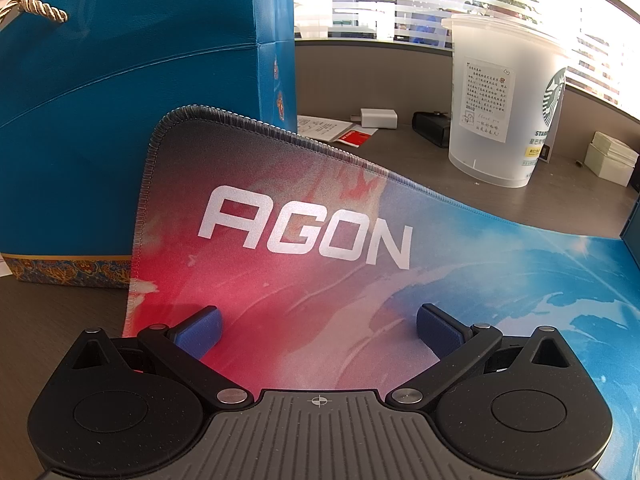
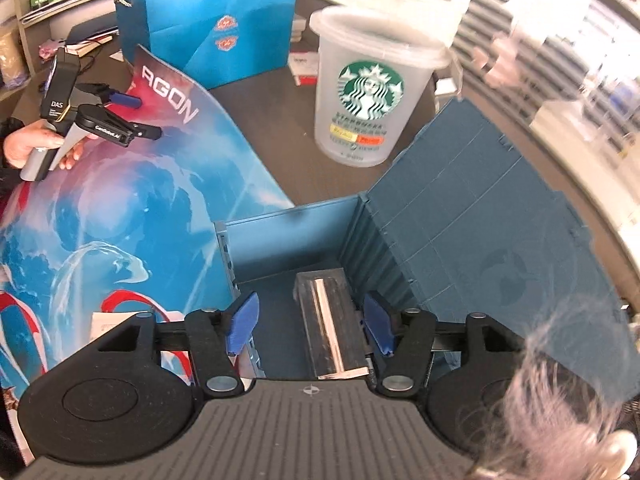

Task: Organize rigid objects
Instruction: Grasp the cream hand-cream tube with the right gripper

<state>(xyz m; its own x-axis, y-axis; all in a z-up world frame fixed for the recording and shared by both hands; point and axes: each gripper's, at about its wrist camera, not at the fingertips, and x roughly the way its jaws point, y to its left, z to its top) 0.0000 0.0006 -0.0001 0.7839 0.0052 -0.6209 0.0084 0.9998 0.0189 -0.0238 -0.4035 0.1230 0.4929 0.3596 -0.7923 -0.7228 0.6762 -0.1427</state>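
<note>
The right gripper (image 2: 310, 322) hangs over an open blue box (image 2: 288, 240), jaws spread wide with nothing between the pads. Below them, inside the box against its right wall, lies a long shiny metal bar (image 2: 330, 330), running near to far; whether a pad touches it cannot be told. The box lid (image 2: 480, 232) stands open to the right. The box sits at the near right edge of a mat (image 2: 120, 208) printed "AGON".

The left gripper (image 1: 318, 330) is low over the mat's (image 1: 320, 272) far left corner, jaws wide open and holding nothing, blue pads (image 1: 204, 330) just above the red part of the print. In the right wrist view the same gripper (image 2: 138, 116) shows at far left, held by a hand (image 2: 36, 148), fingers pointing right across the mat.

Beyond the mat's corner stands a blue paper bag (image 1: 120, 120) with a rope handle, on the brown bench (image 1: 360, 80); the mat's corner curls up against it. Right of the bag, well apart, stands a frosted Starbucks cup (image 1: 500, 104), upright, with a note stuck on its side. Between bag and cup, farther back, lie a white charger (image 1: 378, 118), some papers (image 1: 332, 128) and a small black thing (image 1: 432, 126). A white box (image 1: 608, 160) sits at far right.
</note>
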